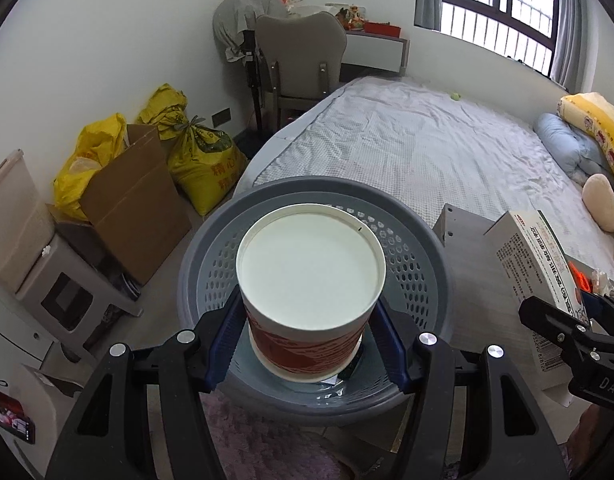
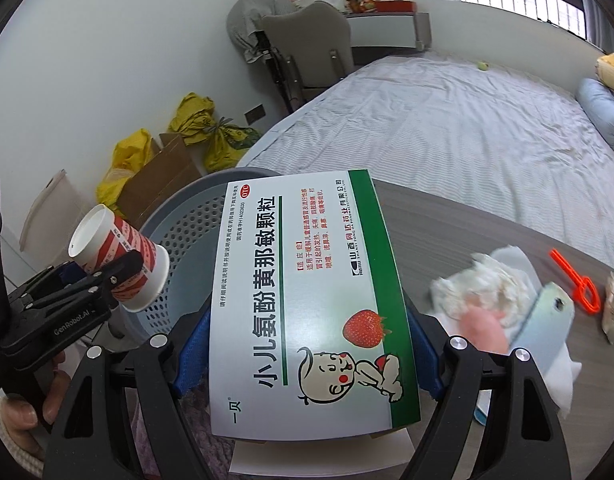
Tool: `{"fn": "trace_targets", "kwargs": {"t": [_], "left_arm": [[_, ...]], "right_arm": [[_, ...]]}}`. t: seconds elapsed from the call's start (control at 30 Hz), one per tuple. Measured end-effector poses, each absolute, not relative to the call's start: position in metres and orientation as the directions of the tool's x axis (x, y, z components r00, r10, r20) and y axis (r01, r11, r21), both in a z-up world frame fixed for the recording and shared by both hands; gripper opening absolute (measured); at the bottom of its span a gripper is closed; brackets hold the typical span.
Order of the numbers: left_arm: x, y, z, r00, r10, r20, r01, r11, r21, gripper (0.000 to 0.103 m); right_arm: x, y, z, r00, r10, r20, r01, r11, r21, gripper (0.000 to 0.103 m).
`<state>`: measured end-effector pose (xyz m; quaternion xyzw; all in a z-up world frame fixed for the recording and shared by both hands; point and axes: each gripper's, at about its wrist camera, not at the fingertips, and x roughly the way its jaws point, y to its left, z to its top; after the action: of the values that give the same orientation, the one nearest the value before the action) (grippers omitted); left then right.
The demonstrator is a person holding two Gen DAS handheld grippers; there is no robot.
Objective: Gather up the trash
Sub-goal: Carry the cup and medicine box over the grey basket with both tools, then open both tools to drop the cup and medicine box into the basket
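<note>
My left gripper is shut on a red-and-white paper cup, bottom facing the camera, held over the grey perforated waste basket. The right wrist view shows the same cup tilted above the basket. My right gripper is shut on a white-and-green medicine box with a strawberry picture, held at the edge of the grey table beside the basket. The box also shows in the left wrist view.
On the table lie crumpled white tissue, an orange plastic piece and a light blue flat object. A bed lies behind. Yellow sacks, a cardboard box and a chair stand by the wall.
</note>
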<state>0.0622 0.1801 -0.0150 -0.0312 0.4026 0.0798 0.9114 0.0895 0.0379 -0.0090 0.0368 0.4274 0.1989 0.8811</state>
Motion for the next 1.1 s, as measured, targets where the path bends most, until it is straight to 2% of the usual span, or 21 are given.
{"fn": "trace_targets", "kwargs": {"t": [1.1], "left_arm": [[0.095, 0.226, -0.041, 0.608, 0.104, -0.787, -0.215, 0.976, -0.037, 0.06]], "right_arm": [[0.138, 0.124, -0.024, 0.475, 0.405, -0.781, -0.432, 0.881, 0.194, 0.079]]}}
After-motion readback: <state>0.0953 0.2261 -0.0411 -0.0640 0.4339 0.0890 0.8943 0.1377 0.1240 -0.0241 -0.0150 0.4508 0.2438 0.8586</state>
